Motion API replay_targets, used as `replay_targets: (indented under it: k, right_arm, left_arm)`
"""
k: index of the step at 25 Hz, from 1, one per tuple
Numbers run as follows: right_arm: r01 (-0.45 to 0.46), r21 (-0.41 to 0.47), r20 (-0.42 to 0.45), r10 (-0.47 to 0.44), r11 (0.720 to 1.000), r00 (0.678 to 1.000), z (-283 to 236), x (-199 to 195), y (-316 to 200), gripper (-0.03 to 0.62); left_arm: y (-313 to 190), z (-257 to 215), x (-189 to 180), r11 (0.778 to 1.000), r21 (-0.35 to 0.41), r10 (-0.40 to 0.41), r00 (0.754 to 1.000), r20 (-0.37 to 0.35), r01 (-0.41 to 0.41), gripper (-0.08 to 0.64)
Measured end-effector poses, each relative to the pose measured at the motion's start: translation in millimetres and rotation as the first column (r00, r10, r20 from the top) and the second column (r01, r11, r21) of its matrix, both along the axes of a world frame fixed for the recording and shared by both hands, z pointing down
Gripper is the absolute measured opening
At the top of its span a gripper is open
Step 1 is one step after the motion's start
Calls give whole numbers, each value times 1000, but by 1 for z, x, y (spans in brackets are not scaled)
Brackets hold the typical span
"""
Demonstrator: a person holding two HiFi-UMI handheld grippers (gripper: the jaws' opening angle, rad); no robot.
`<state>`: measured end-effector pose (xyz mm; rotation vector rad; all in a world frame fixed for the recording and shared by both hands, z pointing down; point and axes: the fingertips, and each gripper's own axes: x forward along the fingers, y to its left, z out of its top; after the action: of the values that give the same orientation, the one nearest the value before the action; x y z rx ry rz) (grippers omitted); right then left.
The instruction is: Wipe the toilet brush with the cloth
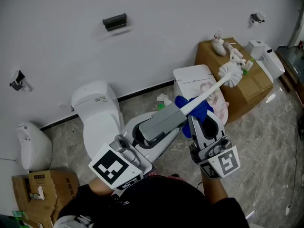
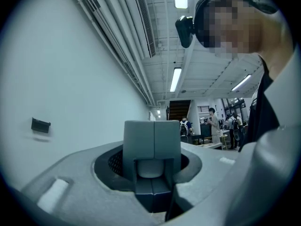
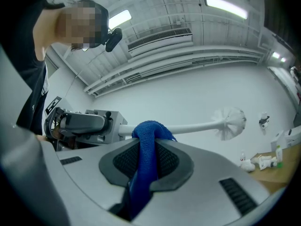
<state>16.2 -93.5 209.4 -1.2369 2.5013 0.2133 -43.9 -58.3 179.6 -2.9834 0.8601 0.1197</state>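
Note:
The toilet brush is held out level over the toilets, with a grey handle (image 1: 164, 121), a white shaft (image 1: 211, 90) and a white bristle head (image 1: 231, 75). My left gripper (image 1: 151, 133) is shut on the grey handle, whose end (image 2: 152, 140) fills the gap between its jaws in the left gripper view. A blue cloth (image 1: 197, 109) is folded over the shaft just past the handle. My right gripper (image 1: 199, 121) is shut on the cloth (image 3: 143, 168), which loops over the shaft (image 3: 188, 127). The bristle head (image 3: 230, 121) sticks out to the right, bare.
A white toilet (image 1: 97, 109) stands below left of the brush and another toilet (image 1: 192, 77) lies under it. A cardboard box (image 1: 242, 87) with small items is at the right, a urinal (image 1: 31, 145) and another box (image 1: 45, 186) at the left. A black holder (image 1: 115, 21) hangs on the wall.

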Motion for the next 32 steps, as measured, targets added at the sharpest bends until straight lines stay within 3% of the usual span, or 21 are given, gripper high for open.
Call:
replay_targets:
  k: [6,12,32]
  right_arm:
    - [-12,-2,-4,12,1000,1000,-1,6,-3,64]
    - [-30,-6,-13,30,1000,999,-2,10,-5,64]
    - [-64,-21,-22,64,998,998,-2,27,-6,64]
  left_arm:
    - [-1,0,0,999,-32,13,1000,-17,-14,161]
    - [2,-2,1,1000,8,9,1000,10,-9,161]
    - [11,-1,1,1000,13,12,1000,8,-12,161]
